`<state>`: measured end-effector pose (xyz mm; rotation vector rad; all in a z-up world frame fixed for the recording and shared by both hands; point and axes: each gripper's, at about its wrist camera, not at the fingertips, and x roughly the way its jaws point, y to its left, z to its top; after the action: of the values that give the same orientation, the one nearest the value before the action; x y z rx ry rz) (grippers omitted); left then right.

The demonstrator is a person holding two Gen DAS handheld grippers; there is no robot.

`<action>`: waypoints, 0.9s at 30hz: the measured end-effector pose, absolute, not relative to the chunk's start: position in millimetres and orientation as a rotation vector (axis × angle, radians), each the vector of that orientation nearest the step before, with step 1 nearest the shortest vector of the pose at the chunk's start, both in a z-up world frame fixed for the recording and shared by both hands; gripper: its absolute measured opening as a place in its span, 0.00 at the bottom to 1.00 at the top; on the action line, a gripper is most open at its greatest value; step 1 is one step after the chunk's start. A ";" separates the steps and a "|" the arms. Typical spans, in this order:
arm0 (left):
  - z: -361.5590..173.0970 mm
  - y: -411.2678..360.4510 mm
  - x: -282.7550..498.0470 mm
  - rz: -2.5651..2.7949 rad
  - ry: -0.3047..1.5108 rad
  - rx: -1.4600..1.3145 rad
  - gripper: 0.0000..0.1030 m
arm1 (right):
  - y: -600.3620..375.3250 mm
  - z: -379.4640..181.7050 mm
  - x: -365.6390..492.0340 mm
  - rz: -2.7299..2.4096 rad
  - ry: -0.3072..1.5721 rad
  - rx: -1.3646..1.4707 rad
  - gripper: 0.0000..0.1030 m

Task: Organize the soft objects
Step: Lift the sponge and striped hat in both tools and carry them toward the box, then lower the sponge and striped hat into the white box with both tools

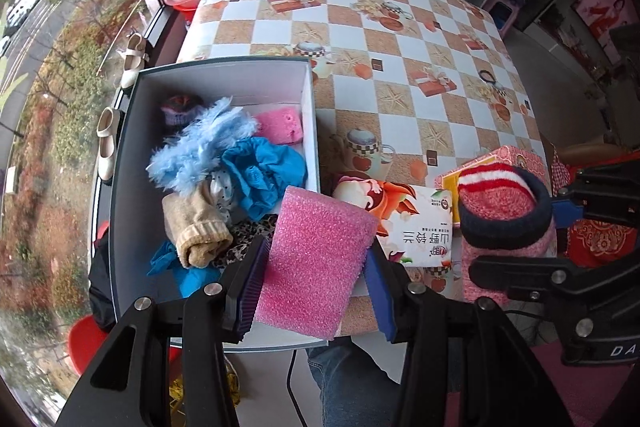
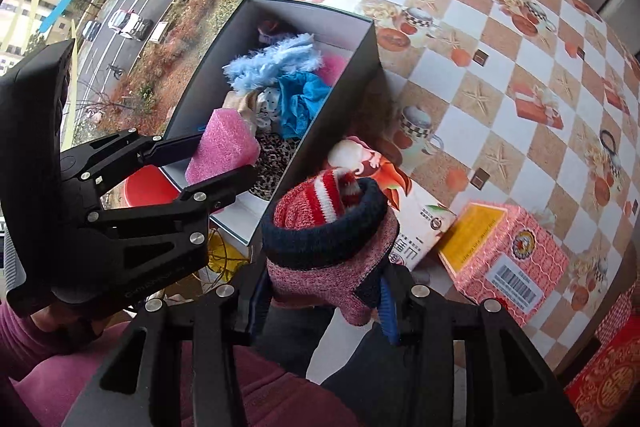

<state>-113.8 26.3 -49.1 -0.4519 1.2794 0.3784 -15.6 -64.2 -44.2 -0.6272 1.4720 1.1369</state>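
Soft objects fill one grey box (image 1: 132, 187) on the checked table (image 1: 400, 39) (two printed cartons beside it). The left gripper (image 1: 316, 283) pinches one pink foam block (image 1: 316, 259) at the box's near edge; the right gripper (image 2: 324, 303) clamps one rolled sock (image 2: 332, 239).

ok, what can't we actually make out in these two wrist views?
- Box floor: both views, buried under the soft items.
- Leopard-print cloth: left wrist view, mostly behind the left gripper and its pink foam.
- Tissue pack print: right wrist view, partly blocked by the rolled sock in the right gripper.
- Small dark ring on the table: too small to identify.
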 end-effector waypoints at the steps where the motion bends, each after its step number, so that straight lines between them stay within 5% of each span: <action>1: -49.3 29.7 -117.5 0.392 1.276 -0.463 0.49 | -59.8 -43.4 -17.0 1.147 1.466 -0.636 0.45; 27: -64.1 73.2 -162.8 0.552 1.227 -0.624 0.49 | 14.6 -43.8 -50.0 1.262 1.418 -0.764 0.45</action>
<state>-162.8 73.2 -64.1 -0.6244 1.2266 0.5522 -50.0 14.6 -43.8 -0.7639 1.4176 1.2621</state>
